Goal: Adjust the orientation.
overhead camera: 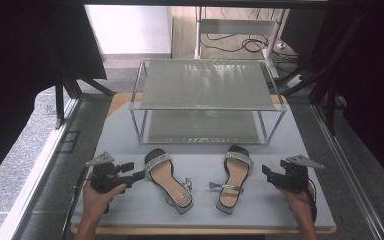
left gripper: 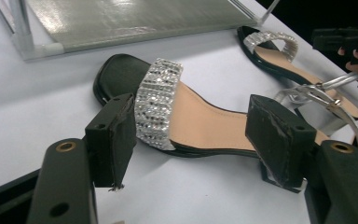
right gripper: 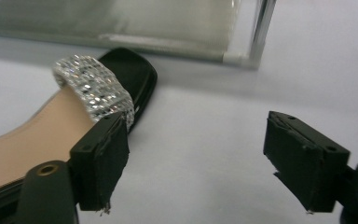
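On table (overhead camera: 300,200): 2 sandals (overhead camera: 167,179), 1 rack (overhead camera: 207,100), both hand-held grippers (overhead camera: 139,175) w/ jaws apart.

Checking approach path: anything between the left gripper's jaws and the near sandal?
Nothing visible. The left gripper is open, its jaws straddling the black sandal with the rhinestone strap; only bare grey tabletop lies around it.

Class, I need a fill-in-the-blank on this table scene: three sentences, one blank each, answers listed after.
1. The number of sandals on the table is ____.
2. Behind the left sandal and the right sandal stands a rack with ____ shelves.
3. The left gripper and the right gripper both have their jaws ____.

Answers: two; two; open
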